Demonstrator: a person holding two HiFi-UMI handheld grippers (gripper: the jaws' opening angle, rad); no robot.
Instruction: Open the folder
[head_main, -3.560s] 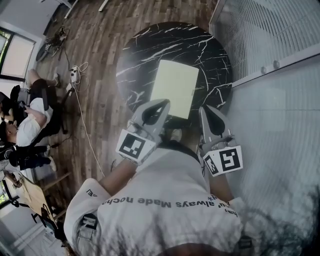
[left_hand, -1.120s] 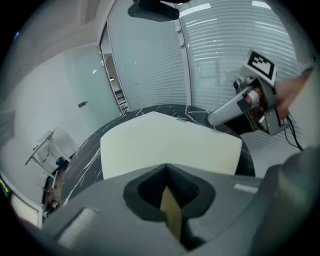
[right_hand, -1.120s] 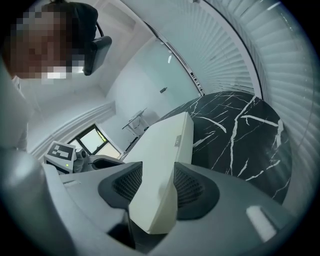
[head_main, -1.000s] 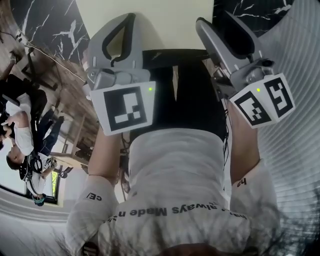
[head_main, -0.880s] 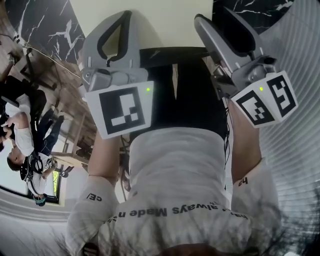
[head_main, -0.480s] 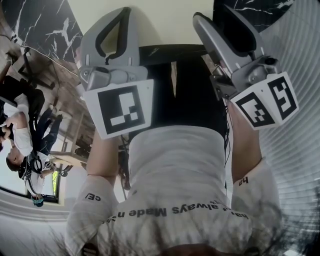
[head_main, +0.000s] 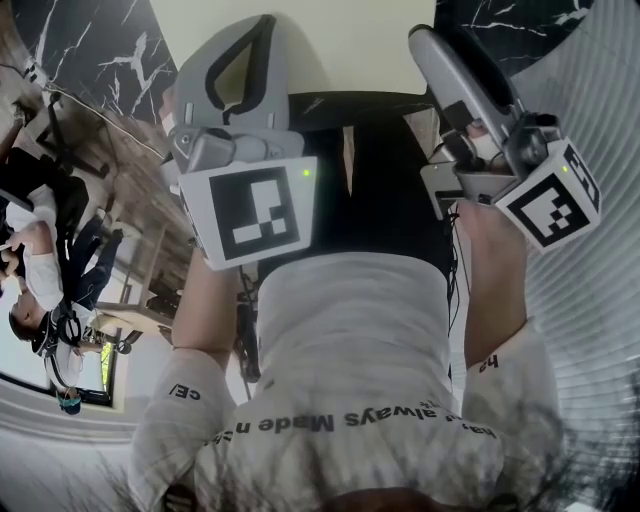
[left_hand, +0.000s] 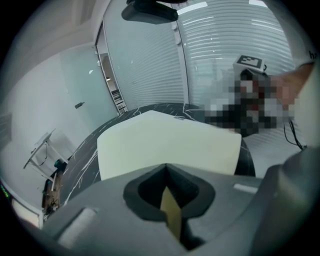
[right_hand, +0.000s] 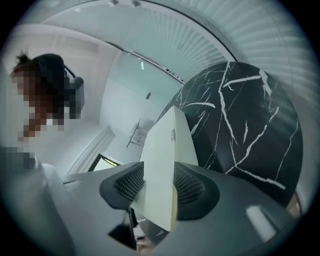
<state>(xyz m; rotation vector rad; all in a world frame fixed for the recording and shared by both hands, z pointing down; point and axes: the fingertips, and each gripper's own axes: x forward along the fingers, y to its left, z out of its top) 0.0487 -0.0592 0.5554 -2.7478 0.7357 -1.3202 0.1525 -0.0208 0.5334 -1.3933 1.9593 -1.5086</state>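
my left gripper (head_main: 262, 30) reaches out ahead of my left arm (head_main: 205, 310), which is stretched straight forward. its marker cube (head_main: 255, 210) sits at the back of it, with one flat face turned up to me. the gripper tips down at the black table (left_hand: 82, 162). its jaws are pinched together, and a thin tan strip (left_hand: 170, 215) is caught between the pads. it looks like the near edge of the folder (left_hand: 170, 140), but i cannot be sure. the rest of the cream folder lies flat on the table just past this gripper's tips, and it spreads out to both sides of them.

my right gripper (right_hand: 159, 169) is beside the left one, with the folder's near edge running between the two. my right arm (head_main: 490, 290) is stretched forward too. this gripper is rolled over on its side, so its own marker cube (head_main: 555, 195) stands on a corner like a diamond. it points only a little down. its jaws are closing, and the folder stands edge-on between them. both net-like pads touch it, one on each side. the folder runs on away from the tips. the black table with its white lines shows on the right jaw's side. i cannot tell if the pinched part is lifted off the table.
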